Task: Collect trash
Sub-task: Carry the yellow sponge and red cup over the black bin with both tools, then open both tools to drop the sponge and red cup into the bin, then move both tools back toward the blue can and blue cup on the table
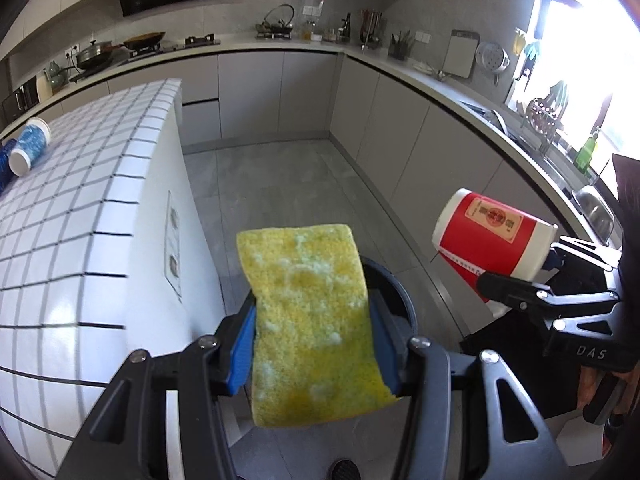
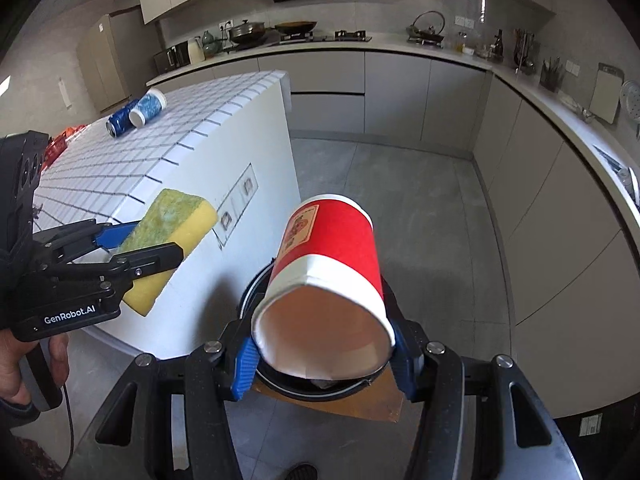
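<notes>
My left gripper (image 1: 314, 340) is shut on a yellow-green sponge (image 1: 312, 320) and holds it in the air beside the tiled island; the sponge also shows in the right wrist view (image 2: 172, 236). My right gripper (image 2: 324, 352) is shut on a red and white paper cup (image 2: 332, 280), tilted with its mouth toward the camera; the cup also shows in the left wrist view (image 1: 492, 240). Below both stands a dark round trash bin (image 2: 360, 390), mostly hidden by the cup; its rim also shows behind the sponge in the left wrist view (image 1: 394, 288).
A white tiled island (image 2: 132, 168) stands at the left, with a blue can (image 2: 120, 120), a blue and white cup (image 2: 149, 107) lying on it, and a red wrapper (image 2: 60, 144) at its far edge. Grey counters and cabinets ring the floor (image 2: 400, 200).
</notes>
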The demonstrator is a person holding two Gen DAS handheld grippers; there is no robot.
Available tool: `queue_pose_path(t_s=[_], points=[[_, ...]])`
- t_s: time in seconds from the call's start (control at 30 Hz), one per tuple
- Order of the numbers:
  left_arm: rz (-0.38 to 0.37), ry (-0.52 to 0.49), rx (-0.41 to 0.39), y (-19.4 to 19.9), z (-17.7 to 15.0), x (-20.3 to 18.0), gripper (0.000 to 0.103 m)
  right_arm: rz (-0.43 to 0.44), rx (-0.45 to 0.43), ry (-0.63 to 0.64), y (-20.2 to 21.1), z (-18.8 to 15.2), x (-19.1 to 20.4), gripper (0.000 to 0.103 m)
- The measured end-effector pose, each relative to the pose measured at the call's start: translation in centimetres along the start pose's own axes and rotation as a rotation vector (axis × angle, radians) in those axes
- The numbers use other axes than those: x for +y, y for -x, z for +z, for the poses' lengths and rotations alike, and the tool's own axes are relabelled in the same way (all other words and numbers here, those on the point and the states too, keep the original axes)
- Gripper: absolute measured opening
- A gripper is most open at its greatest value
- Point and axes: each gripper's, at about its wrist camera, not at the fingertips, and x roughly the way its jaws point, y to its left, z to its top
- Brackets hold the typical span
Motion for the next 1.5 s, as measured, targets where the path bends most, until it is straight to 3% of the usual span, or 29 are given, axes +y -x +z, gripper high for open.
queue_pose_path(t_s=[0.43, 0.47, 0.5, 0.57, 0.63, 0.77, 1.5], points=[[0.01, -0.017, 0.081, -6.1, -1.7, -1.0, 0.053, 0.129, 0.11, 0.202, -8.0, -2.0, -2.5, 0.057], [-0.006, -0.011, 0.078, -6.7, -1.9, -1.0, 0.058, 0.141, 0.113, 0.226, -8.7, -2.2, -2.6, 0.061], [-0.024, -0.007, 0.06, -7.4, -2.4, -0.9, 0.071, 0.16, 0.107, 0.252, -9.4, -2.4, -2.8, 0.067], [0.067, -0.011, 0.081, -9.2, -3.7, -0.6, 0.103, 0.166, 0.089, 0.278, -11.3, -3.3, -3.7, 0.103], [0.095, 0.021, 0.133, -10.2, -4.9, 0.1, 0.102, 0.062, 0.161, 0.307, -13.9, -4.2, -4.8, 0.103], [0.159, 0.043, 0.125, -9.7, -6.2, 0.2, 0.102, 0.002, 0.143, 0.264, -14.3, -5.3, -7.1, 0.103], [0.188, 0.05, 0.054, -7.8, -3.5, -1.2, 0.102, 0.016, 0.027, 0.227, -10.6, -2.7, -5.7, 0.103]])
